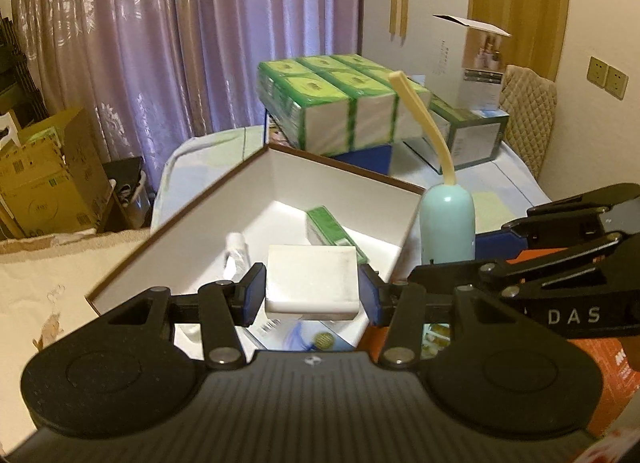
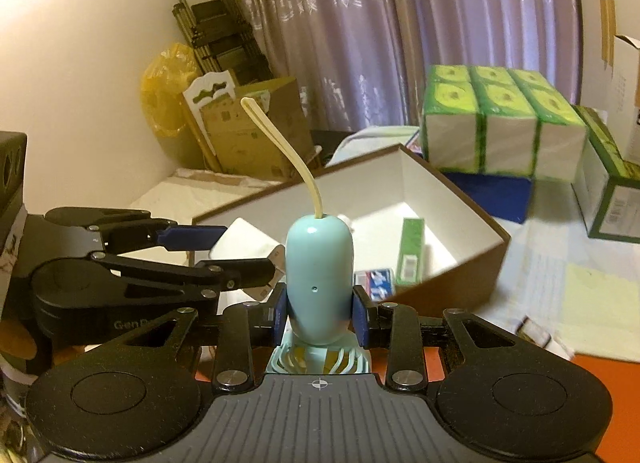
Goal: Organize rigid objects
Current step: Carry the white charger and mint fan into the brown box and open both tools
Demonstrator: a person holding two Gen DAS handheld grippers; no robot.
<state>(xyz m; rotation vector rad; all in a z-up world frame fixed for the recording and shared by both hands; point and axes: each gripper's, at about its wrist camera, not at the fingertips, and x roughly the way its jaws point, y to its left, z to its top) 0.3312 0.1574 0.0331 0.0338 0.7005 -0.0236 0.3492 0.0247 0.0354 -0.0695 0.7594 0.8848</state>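
My left gripper [image 1: 312,293] is shut on a white rectangular block [image 1: 312,283] and holds it above the near part of an open brown box with a white inside [image 1: 208,199]. In the box lie a green packet [image 1: 332,229] and a small clear bottle [image 1: 236,251]. My right gripper [image 2: 319,317] is shut on a teal handheld fan's rounded body [image 2: 319,263] with a curved cream strap [image 2: 280,143], just right of the box [image 2: 448,191]. The fan also shows in the left wrist view [image 1: 446,223]. The left gripper [image 2: 224,251] shows in the right wrist view.
A wrapped pack of green tissue boxes [image 1: 340,103] sits on a blue box behind the brown box. A green carton [image 1: 472,135] and a tall white carton [image 1: 476,63] stand at back right. Cardboard boxes [image 1: 44,179] sit at left by the purple curtain. An orange surface [image 2: 608,375] lies below.
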